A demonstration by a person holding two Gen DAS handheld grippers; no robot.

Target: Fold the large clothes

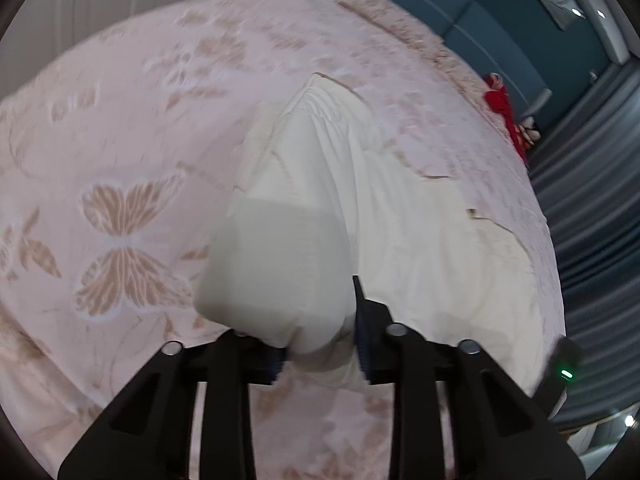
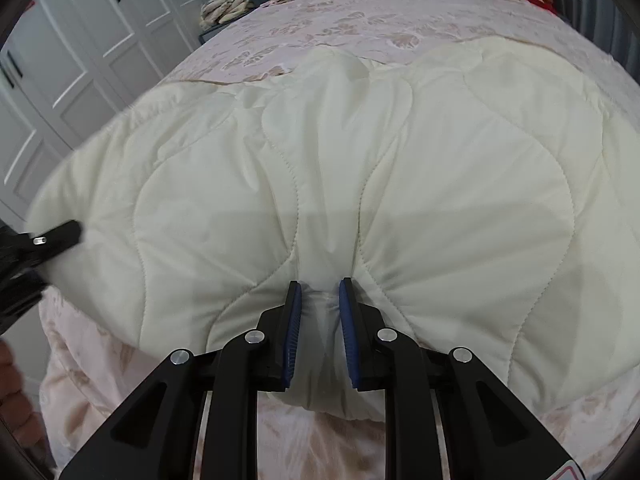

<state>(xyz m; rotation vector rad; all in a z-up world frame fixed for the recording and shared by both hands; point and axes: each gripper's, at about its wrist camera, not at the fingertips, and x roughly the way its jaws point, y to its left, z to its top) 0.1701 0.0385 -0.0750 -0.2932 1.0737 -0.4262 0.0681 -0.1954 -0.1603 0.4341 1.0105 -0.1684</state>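
A cream quilted garment (image 2: 320,160) lies spread on a bed with a pink butterfly-patterned bedspread (image 2: 340,20). My right gripper (image 2: 320,285) is shut on the garment's near edge, and the cloth is bunched into pleats between its blue pads. In the left wrist view the same cream garment (image 1: 400,220) runs away over the bedspread (image 1: 120,120). My left gripper (image 1: 320,320) is shut on a puffy fold of it, which bulges over and hides the left fingertip. The left gripper's black finger (image 2: 56,238) also shows at the garment's left corner in the right wrist view.
A red cloth (image 1: 500,108) lies at the bed's far side by blue-grey curtains (image 1: 592,220). White wardrobe doors (image 2: 80,60) stand left of the bed. A beige bundle (image 2: 228,4) sits on a dark stand at the head. A hand (image 2: 12,392) shows at the lower left.
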